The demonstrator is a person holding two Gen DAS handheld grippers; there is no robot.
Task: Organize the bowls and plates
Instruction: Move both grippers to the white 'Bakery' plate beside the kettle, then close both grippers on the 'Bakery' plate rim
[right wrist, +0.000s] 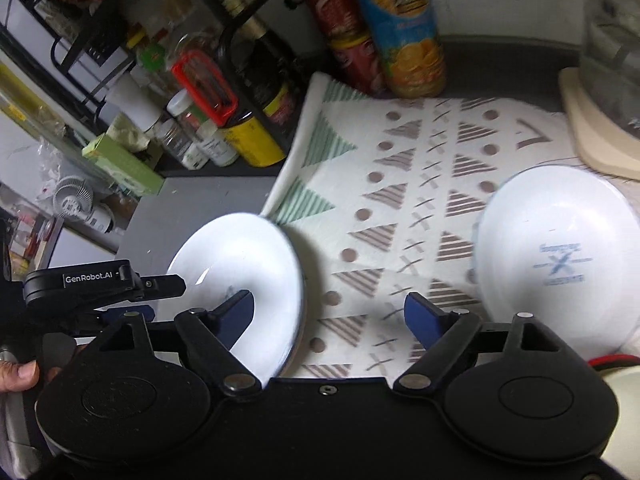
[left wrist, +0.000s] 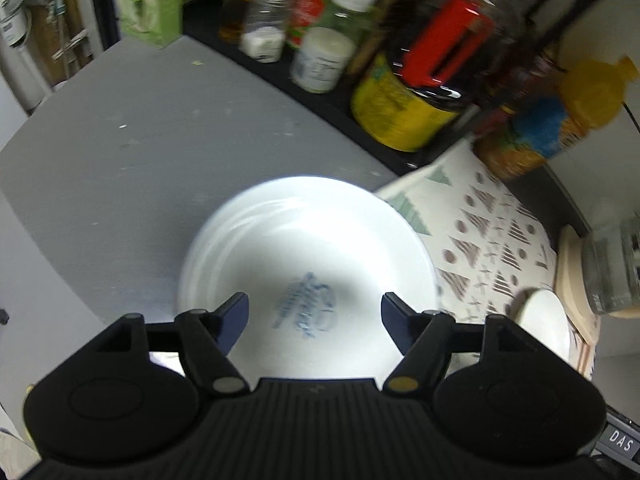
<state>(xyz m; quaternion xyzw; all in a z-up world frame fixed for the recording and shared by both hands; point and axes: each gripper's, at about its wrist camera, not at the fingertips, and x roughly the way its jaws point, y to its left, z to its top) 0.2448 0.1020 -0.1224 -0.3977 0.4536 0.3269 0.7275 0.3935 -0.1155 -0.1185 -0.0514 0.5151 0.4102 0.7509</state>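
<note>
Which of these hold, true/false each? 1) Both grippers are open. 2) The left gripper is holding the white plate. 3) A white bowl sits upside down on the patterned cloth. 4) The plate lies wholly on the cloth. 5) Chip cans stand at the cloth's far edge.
1) True: the left gripper and right gripper both stand open with nothing between the pads.
2) False: the white plate lies below it, not gripped.
3) True: the white bowl shows its printed base, on the patterned cloth.
4) False: it lies mostly on the grey counter, at the cloth's edge.
5) True: chip cans.
</note>
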